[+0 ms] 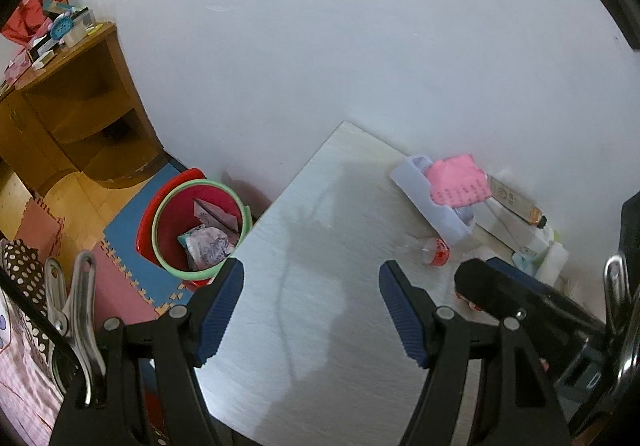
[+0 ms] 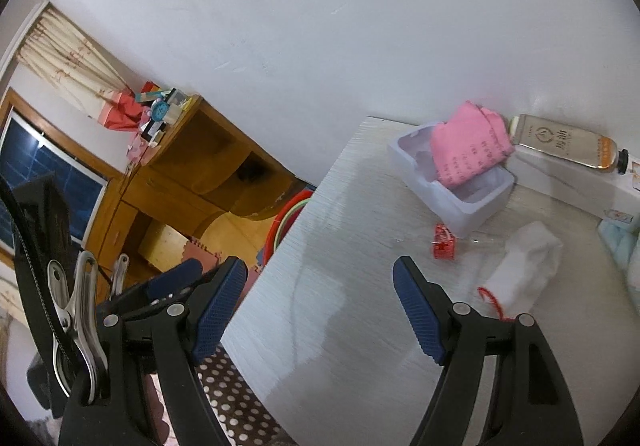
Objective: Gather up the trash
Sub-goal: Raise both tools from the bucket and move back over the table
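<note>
Left hand-held gripper and right hand-held gripper, both with blue-padded jaws spread apart and empty, above the pale wood-grain bench. Crushed clear plastic bottle with red label and crumpled white tissue lie near the bench's far right corner, beside a white plastic box holding folded pink cloth. Red, green-rimmed waste bin stands on the floor off the bench's left edge, with paper inside.
</note>
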Demonstrator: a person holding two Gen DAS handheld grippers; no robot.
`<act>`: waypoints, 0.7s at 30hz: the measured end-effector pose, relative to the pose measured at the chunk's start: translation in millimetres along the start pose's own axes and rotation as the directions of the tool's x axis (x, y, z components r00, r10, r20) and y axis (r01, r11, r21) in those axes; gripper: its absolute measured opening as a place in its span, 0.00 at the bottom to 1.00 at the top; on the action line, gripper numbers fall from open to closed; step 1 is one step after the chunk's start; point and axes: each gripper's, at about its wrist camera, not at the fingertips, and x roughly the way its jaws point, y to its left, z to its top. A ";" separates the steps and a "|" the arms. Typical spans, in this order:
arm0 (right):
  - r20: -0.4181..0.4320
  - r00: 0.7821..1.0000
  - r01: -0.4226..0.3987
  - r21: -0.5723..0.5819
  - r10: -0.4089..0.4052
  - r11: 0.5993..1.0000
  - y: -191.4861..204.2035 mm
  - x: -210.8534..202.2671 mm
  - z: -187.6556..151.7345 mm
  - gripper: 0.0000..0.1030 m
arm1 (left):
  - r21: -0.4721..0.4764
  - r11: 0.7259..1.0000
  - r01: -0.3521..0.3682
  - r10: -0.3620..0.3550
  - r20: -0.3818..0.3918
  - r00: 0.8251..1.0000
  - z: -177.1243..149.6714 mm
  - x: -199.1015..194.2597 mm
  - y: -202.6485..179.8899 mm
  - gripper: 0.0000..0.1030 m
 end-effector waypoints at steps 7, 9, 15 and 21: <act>0.004 1.000 -0.003 -0.034 0.003 0.999 -17.6 -8.7 -7.6 0.76 | 0.033 0.999 -0.011 0.010 0.017 1.000 -0.2 5.1 -14.6 0.72; 0.005 1.000 0.000 -0.036 0.000 0.999 -21.6 -9.9 -10.3 0.76 | 0.038 0.999 -0.006 0.005 0.011 1.000 -1.0 7.3 -17.7 0.72; 0.003 1.000 0.012 -0.050 -0.011 0.999 -31.8 -17.1 -16.3 0.76 | 0.063 0.998 0.003 -0.004 0.019 1.000 -5.6 9.8 -32.2 0.72; 0.028 0.999 0.030 -0.048 -0.029 0.998 -49.0 -32.0 -24.4 0.76 | 0.114 0.993 0.021 -0.023 0.019 1.000 -13.1 16.4 -54.9 0.72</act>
